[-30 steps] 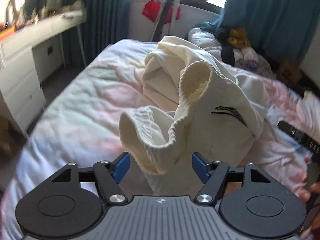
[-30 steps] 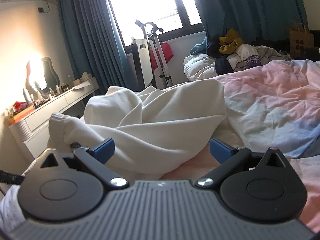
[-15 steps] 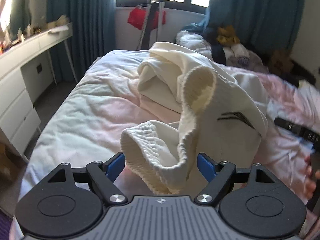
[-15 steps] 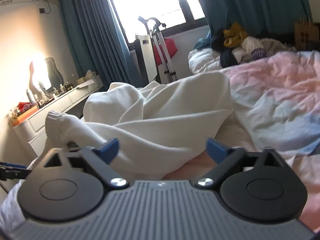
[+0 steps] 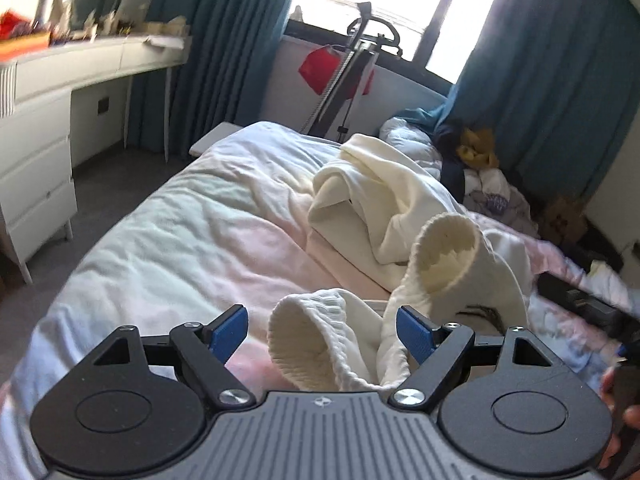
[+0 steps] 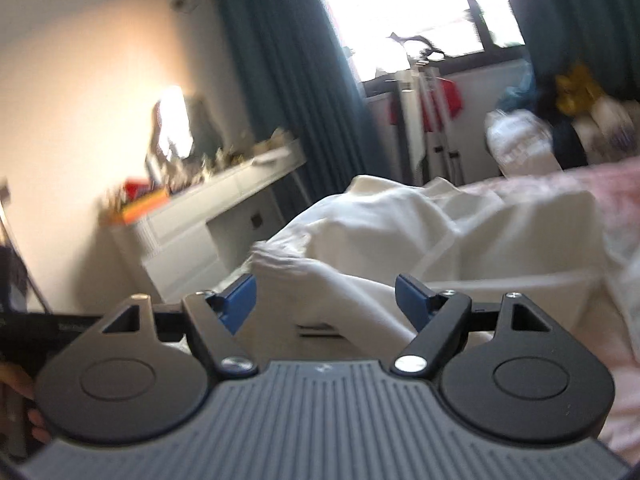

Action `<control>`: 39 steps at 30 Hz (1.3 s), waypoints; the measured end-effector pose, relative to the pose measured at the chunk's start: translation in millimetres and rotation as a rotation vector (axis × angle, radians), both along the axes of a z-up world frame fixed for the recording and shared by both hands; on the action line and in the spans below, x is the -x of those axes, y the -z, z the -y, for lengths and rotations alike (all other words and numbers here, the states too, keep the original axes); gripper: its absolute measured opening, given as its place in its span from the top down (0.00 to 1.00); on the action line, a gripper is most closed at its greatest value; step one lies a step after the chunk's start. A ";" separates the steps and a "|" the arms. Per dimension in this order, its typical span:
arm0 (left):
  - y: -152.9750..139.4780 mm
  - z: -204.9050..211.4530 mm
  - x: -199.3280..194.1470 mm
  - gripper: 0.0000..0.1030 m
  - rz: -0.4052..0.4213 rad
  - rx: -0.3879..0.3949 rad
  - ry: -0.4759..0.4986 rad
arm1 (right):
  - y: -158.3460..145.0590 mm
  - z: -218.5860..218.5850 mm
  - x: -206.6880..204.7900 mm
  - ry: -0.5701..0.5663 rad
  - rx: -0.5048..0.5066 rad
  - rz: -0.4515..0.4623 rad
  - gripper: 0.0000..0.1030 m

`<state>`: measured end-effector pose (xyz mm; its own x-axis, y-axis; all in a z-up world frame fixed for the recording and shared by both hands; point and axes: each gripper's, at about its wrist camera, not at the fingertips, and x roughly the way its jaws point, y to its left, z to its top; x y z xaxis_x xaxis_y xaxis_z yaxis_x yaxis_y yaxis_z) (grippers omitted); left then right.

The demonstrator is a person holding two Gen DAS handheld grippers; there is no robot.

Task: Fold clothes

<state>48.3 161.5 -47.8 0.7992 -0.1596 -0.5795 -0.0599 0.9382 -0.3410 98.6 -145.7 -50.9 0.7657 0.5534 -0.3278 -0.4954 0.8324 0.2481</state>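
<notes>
Folding had barely begun: cream sweatshirt (image 5: 404, 200) lay bunched on the bed (image 5: 168, 240), cuffs loose. Left gripper (image 5: 320, 330) gaped wide around one cuff (image 5: 308, 344), unclamped; right gripper (image 6: 325, 300) wide too, gripping nothing.

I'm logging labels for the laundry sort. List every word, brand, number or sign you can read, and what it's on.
None can be read.
Dark mark on the cream garment: strokes only, no letters made out.
Print on the black bar at the right edge: too small and blurred.
</notes>
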 end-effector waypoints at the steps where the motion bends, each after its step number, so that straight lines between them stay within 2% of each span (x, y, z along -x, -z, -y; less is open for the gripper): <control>1: 1.2 -4.6 -0.6 0.19 -0.004 0.027 -0.008 | -2.0 -15.6 -4.2 -0.001 0.045 0.005 0.23; 5: 10.0 -21.9 0.8 0.19 -0.032 0.181 -0.001 | 0.1 -73.0 -25.1 0.010 0.219 -0.011 0.24; 6: 12.9 -25.5 1.1 0.19 -0.044 0.219 0.003 | 2.6 -84.7 -28.2 0.019 0.275 -0.006 0.27; 7: 15.8 -29.1 1.4 0.19 -0.056 0.258 0.007 | 4.9 -92.8 -29.6 0.033 0.330 -0.001 0.36; 8: 18.6 -33.0 2.0 0.20 -0.062 0.307 0.016 | 7.1 -99.6 -30.3 0.051 0.384 0.000 0.40; 11: 22.9 -42.1 6.9 0.20 -0.053 0.430 0.038 | 2.1 -89.6 -15.7 0.080 0.381 -0.017 0.51; 13: 22.0 -45.5 13.1 0.21 -0.028 0.480 0.044 | -2.8 -73.0 -0.3 0.117 0.373 -0.017 0.54; 15: 17.9 -46.6 21.6 0.21 0.014 0.503 0.045 | -4.9 -52.9 18.3 0.149 0.356 -0.026 0.58; 16: 17.8 -44.1 22.7 0.21 0.005 0.519 0.073 | -6.0 -42.4 28.6 0.164 0.347 -0.032 0.60; 17: 18.3 -40.9 22.9 0.21 -0.012 0.537 0.107 | -5.2 -31.1 39.9 0.183 0.348 -0.041 0.70; 19: 19.2 -34.4 23.5 0.21 -0.045 0.570 0.176 | 1.4 -9.7 59.2 0.216 0.367 -0.060 0.71; 23: 17.6 -9.9 19.9 0.20 -0.107 0.456 0.212 | 39.5 26.0 80.9 0.259 0.367 -0.175 0.72; 24: 17.2 -3.7 19.0 0.20 -0.123 0.425 0.220 | 50.6 33.8 82.3 0.265 0.339 -0.223 0.72; 26: 20.2 0.6 16.0 0.20 -0.149 0.410 0.222 | 64.7 44.5 84.6 0.264 0.258 -0.293 0.71; 27: 23.7 1.0 12.2 0.20 -0.169 0.403 0.209 | 68.0 46.7 86.6 0.269 0.233 -0.301 0.71; 30: 36.7 0.3 -2.5 0.21 -0.242 0.385 0.158 | 65.3 42.2 90.9 0.290 0.222 -0.247 0.71; 33: 47.2 -7.8 -20.2 0.23 -0.258 0.426 0.081 | 64.8 42.6 93.8 0.302 0.199 -0.203 0.71; 36: 58.6 -11.7 -36.4 0.27 -0.246 0.541 0.052 | 65.2 41.6 95.9 0.298 0.205 -0.171 0.71; 38: 68.2 -8.7 -48.3 0.34 -0.254 0.599 0.041 | 64.7 40.1 94.7 0.310 0.206 -0.156 0.72; 39: 71.8 -5.6 -53.4 0.40 -0.257 0.611 0.042 | 64.9 39.2 93.7 0.315 0.203 -0.151 0.72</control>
<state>101.7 167.0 -119.6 0.6336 -0.5478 -0.5464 -0.1785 0.5836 -0.7922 4.9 -184.9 -115.8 0.8224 0.2111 -0.5282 -0.1784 0.9775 0.1130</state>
